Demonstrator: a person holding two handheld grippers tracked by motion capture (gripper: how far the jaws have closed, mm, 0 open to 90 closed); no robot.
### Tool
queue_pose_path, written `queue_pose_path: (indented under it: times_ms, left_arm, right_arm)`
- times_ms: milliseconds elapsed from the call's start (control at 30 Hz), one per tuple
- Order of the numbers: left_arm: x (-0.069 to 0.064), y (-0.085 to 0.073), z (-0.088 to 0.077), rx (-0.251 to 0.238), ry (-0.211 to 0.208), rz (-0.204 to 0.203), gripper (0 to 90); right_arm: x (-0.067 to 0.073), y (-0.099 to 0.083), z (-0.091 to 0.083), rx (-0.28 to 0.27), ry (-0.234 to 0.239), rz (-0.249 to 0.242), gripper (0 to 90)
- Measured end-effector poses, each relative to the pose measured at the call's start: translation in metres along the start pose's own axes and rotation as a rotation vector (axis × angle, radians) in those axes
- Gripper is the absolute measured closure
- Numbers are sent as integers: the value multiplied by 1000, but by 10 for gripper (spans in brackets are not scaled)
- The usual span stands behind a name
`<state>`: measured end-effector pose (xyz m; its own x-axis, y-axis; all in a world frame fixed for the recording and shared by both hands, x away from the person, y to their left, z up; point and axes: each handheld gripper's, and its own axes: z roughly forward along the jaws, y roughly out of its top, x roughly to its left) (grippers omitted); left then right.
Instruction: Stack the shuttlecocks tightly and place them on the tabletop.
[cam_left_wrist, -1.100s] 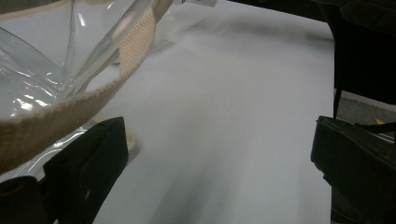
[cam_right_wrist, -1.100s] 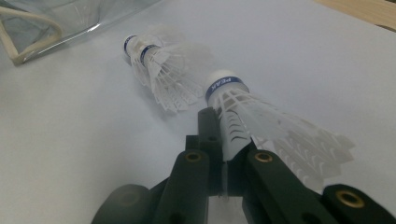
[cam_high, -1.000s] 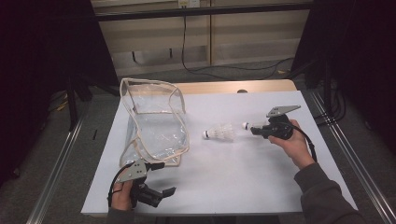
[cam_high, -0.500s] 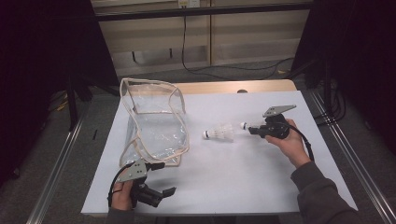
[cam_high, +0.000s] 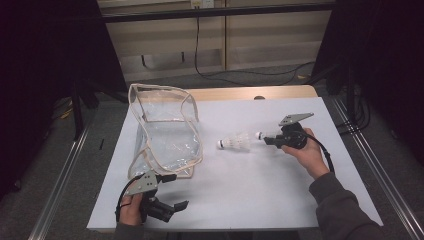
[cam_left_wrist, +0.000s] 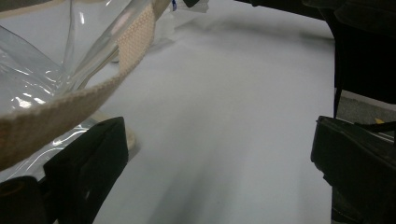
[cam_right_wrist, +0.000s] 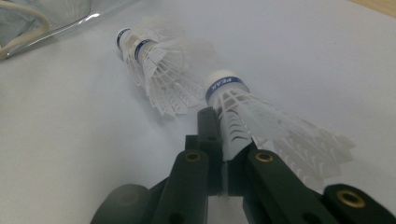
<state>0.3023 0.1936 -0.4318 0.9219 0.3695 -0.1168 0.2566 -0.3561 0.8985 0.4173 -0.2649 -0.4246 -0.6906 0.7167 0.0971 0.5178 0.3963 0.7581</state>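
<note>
Your right gripper (cam_right_wrist: 223, 140) pinches one shuttlecock (cam_right_wrist: 261, 116) by its feathers; two more (cam_high: 236, 143) lie stacked at its nine o'clock. None is in the bag (cam_high: 165, 132) yet. Your left gripper (cam_high: 167, 209) waits, jaws spread.

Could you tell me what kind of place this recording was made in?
Probably a lab recording station: a white-topped table framed by metal rails, dark curtains at both sides, and a black cable trailing across the floor.
</note>
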Motion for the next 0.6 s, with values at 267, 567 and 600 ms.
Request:
queue_pose_path:
  times_ms: [267,567,600]
  left_arm:
    - [0,0,0,1,0,-2,41]
    - [0,0,0,7,3,2,41]
    - [0,0,0,7,3,3,41]
  right_arm:
    - [3,1,4,1,8,-8,889]
    - [7,1,8,4,23,-15,888]
    - [7,1,8,6,27,-16,888]
